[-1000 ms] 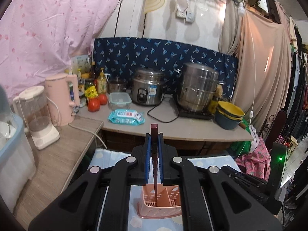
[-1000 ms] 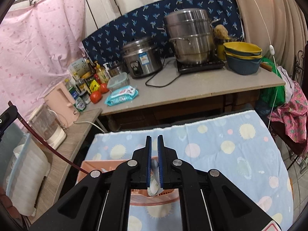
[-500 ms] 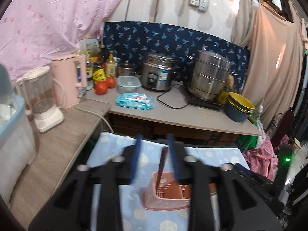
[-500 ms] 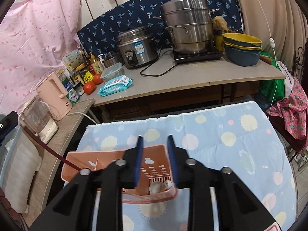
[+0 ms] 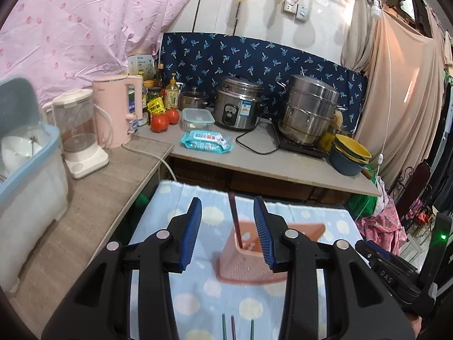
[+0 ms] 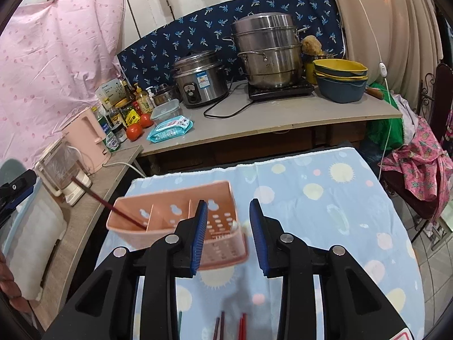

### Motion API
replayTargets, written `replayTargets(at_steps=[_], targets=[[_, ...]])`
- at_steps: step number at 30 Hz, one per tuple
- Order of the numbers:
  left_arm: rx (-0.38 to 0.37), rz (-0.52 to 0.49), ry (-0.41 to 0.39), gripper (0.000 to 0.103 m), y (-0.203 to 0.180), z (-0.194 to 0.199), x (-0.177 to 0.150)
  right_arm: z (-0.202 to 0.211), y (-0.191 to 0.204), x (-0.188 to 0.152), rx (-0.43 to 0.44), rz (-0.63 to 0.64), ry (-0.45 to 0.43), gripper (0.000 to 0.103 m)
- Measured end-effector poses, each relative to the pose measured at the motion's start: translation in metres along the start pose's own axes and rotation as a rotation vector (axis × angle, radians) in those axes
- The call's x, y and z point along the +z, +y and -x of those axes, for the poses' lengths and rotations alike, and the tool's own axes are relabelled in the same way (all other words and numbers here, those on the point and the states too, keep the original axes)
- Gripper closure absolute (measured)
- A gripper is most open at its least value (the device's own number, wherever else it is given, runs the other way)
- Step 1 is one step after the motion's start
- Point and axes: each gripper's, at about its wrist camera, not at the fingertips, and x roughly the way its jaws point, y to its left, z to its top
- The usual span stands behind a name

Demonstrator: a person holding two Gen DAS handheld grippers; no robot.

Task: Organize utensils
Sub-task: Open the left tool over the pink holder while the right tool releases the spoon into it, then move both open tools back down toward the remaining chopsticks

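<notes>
A pink slotted utensil caddy (image 6: 170, 212) stands on the blue sun-print cloth (image 6: 325, 226). A dark maroon chopstick (image 5: 235, 221) leans in the left end compartment of the caddy (image 5: 249, 266), free of my left gripper (image 5: 227, 201), which is open a little behind it. In the right wrist view the chopstick (image 6: 113, 206) slants up to the left. My right gripper (image 6: 228, 203) has its jaws opening, nothing between them, just short of the caddy. A white spoon (image 6: 235, 225) rests in the right end compartment. Several loose chopsticks (image 6: 220, 325) lie on the cloth beneath the grippers.
Beyond the cloth runs a counter with a rice cooker (image 5: 237, 107), steamer pot (image 5: 308, 113), stacked bowls (image 5: 351, 153), wipes pack (image 5: 206, 141) and tomatoes (image 5: 164, 119). A side counter on the left holds a pink kettle (image 5: 116, 110), a blender (image 5: 79, 133) and a plastic bin (image 5: 28, 170).
Both grippers went from shut to open and drew back from the caddy. The left let go of the maroon chopstick, the right let go of the white spoon; both now rest in the caddy.
</notes>
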Motion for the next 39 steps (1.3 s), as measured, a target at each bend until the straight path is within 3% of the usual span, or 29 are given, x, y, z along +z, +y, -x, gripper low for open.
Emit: replayTargets(at_steps=[7,15,26,39], targets=[[0.008,-0.014,0.046,0.067,0.004,0.025,-0.042,0.037,-0.009,-0.050,-0.013,0.002,0.033,0.068],[-0.001,-0.007,0.157,0.066,0.011,0.039,-0.110,0.067,-0.023,-0.126,-0.047,-0.004,0.113,0.068],[-0.006,0.003,0.317,0.066,0.016,0.042,-0.197,0.076,-0.030,-0.220,-0.058,0.008,0.270,0.068],[0.004,-0.017,0.442,0.066,0.016,0.047,-0.262,0.075,-0.027,-0.264,-0.045,0.025,0.351,0.078]])
